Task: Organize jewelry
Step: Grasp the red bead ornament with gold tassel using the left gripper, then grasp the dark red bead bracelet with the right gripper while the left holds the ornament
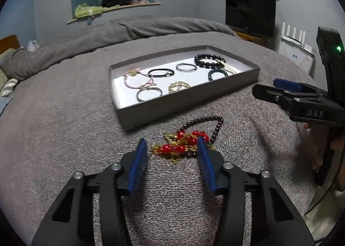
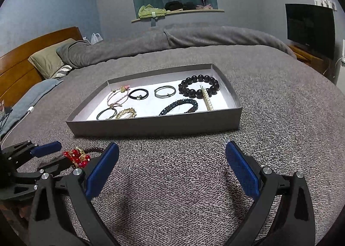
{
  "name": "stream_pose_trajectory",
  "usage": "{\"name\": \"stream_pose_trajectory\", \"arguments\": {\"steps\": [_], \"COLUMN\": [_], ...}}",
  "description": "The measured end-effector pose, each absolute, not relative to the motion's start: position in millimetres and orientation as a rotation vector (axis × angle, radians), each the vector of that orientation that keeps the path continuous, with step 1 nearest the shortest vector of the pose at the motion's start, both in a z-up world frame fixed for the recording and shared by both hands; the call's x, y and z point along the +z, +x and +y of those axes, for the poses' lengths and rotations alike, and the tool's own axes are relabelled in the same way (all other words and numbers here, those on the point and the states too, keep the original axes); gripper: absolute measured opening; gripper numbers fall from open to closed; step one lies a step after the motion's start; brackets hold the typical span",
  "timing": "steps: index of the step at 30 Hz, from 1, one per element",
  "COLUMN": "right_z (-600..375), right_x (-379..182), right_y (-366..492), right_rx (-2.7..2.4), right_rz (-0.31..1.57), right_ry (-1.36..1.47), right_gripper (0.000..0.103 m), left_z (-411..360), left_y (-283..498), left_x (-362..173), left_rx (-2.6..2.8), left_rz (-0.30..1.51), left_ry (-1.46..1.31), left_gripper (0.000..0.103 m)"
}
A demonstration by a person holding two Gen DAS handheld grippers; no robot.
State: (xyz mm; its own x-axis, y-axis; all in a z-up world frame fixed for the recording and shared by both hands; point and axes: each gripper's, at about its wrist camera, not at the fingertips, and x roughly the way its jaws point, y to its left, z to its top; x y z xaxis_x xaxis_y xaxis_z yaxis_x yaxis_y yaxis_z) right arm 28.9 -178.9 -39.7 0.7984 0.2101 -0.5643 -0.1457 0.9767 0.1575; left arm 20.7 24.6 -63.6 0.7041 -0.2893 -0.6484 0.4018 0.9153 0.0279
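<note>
A: Since most pieces already lie in the gray tray (image 2: 155, 126) on the bed (image 2: 269, 116), what's left?

B: A tangle just near the tray: the red-bead chain (image 1: 183, 142) and a dark bead bracelet (image 1: 207, 125).

A: And the fingers?

B: The left gripper (image 1: 172, 149) is half spread, straddling the red beads, right pad touching, not pinching. The right gripper (image 2: 172, 155) is spread wide and empty, over bare blanket.

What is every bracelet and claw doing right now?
Red bead and gold chain piece: on the blanket, between the left claw's pads.
Dark bead strand: on the blanket, outside the tray.
Tray: open, bracelets lying inside.
Left claw: open, astride the red piece.
Right claw: open, empty.
</note>
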Motion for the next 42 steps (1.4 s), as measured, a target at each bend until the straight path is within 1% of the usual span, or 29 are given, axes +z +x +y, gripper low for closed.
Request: {"name": "stream_pose_trajectory", "arguments": {"steps": [2, 7, 9, 12, 18, 28, 30, 32, 33, 35, 36, 37, 38, 42], "right_z": [-179, -178, -178, -176, -175, -154, -146, -139, -136, -130, -129, -126, -124, -114], "right_x": [-40, -41, -42, -42, -43, -44, -44, -45, -46, -49, -50, -52, -54, -55], "right_y": [29, 32, 32, 32, 32, 33, 34, 36, 38, 42, 44, 47, 49, 50], "right_rx": [0.194, 0.196, 0.196, 0.199, 0.204, 0.283, 0.31, 0.332, 0.338, 0.353, 0.361, 0.376, 0.387, 0.407], "right_rz": [0.618, 0.624, 0.627, 0.628, 0.628, 0.64, 0.65, 0.666, 0.679, 0.708, 0.722, 0.749, 0.771, 0.798], "right_ry": [0.107, 0.104, 0.101, 0.093, 0.089, 0.065, 0.059, 0.05, 0.042, 0.043, 0.051, 0.067, 0.079, 0.073], "right_gripper": [0.098, 0.098, 0.098, 0.098, 0.098, 0.096, 0.091, 0.077, 0.073, 0.057, 0.053, 0.047, 0.043, 0.037], "left_z": [25, 28, 25, 25, 28, 49, 56, 63, 67, 70, 71, 71, 70, 71], "left_y": [20, 21, 24, 27, 23, 16, 17, 17, 18, 19, 19, 20, 21, 24], "left_x": [-64, -64, -68, -70, -61, -23, -17, -13, -11, -12, -13, -15, -17, -20], "left_rx": [-0.391, -0.399, -0.399, -0.411, -0.419, -0.421, -0.403, -0.385, -0.376, -0.363, -0.359, -0.355, -0.354, -0.358], "left_rz": [0.691, 0.692, 0.706, 0.715, 0.68, 0.539, 0.523, 0.514, 0.514, 0.524, 0.529, 0.536, 0.54, 0.55], "left_ry": [0.179, 0.184, 0.206, 0.207, 0.188, 0.072, 0.061, 0.048, 0.038, 0.039, 0.043, 0.048, 0.052, 0.049], "left_gripper": [0.043, 0.04, 0.032, 0.025, 0.024, 0.024, 0.024, 0.024, 0.024, 0.024, 0.024, 0.024, 0.024, 0.024]}}
